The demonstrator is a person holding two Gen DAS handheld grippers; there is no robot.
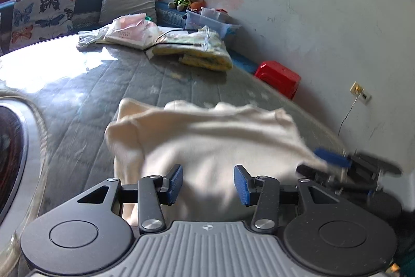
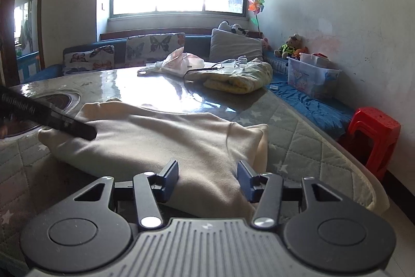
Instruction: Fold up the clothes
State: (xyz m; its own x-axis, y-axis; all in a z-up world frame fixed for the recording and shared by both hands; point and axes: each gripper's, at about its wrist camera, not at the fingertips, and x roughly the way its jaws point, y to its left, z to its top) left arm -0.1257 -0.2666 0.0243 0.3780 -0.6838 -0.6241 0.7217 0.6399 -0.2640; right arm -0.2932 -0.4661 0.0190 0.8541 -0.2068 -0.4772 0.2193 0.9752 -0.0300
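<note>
Quilted grey table cover (image 2: 298,142) with little stars, bright window behind. Going left to right: left gripper (image 1: 208,184) has its fingers apart, nothing pinched, and the cream garment (image 1: 207,136) lies just ahead of and under the gap. Right gripper (image 2: 208,181) is the same deal, fingers spread, same cream cloth bunched between and beyond them, pads not pressing it.

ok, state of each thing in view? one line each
cream garment: partly folded, lying on the table
left gripper: open, over the garment, gripping nothing
right gripper: open, garment below, not gripped
yellow blanket: folded, far end
plastic bin: lidded
</note>
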